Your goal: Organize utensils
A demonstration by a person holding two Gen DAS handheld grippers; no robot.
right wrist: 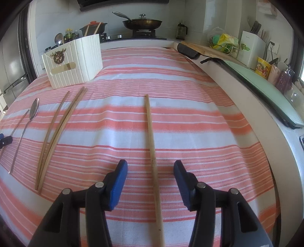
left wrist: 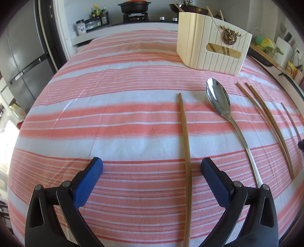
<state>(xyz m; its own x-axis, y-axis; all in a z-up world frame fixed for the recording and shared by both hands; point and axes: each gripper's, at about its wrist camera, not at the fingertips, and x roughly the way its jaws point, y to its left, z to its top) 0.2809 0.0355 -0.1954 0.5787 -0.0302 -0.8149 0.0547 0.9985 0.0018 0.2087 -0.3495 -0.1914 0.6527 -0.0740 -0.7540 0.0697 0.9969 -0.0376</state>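
Two camera views look down on a table spread with a coral-and-white striped cloth (left wrist: 114, 106), set in a kitchen with a stove counter behind it. On the cloth lie loose utensils in a rough row: a single brown wooden chopstick (left wrist: 185, 152), a long-handled shiny steel spoon (left wrist: 218, 98), a pair of brown wooden chopsticks (left wrist: 266, 121) lying close together, and another single wooden chopstick (right wrist: 152, 152) farther right. Behind them stands a cream ribbed utensil holder (left wrist: 212, 47) with a brass ornament on its front; chopsticks stick up out of it.

In the left wrist view, the left gripper (left wrist: 152, 167) has its blue-padded jaws spread wide, and the first chopstick lies between them on the cloth, untouched by either pad. A grey refrigerator (left wrist: 22, 57) fills the left edge, and a black clay pot (left wrist: 134, 7) sits on the stove.

Only the right wrist view shows the right gripper (right wrist: 151, 169), its jaws parted with the far-right chopstick lying between them, touching neither pad. It alone shows a lidded frying pan (right wrist: 142, 22) on the burner, a second spoon (right wrist: 58, 39) standing behind the holder, and a white knife block (right wrist: 251, 47) on the side counter.
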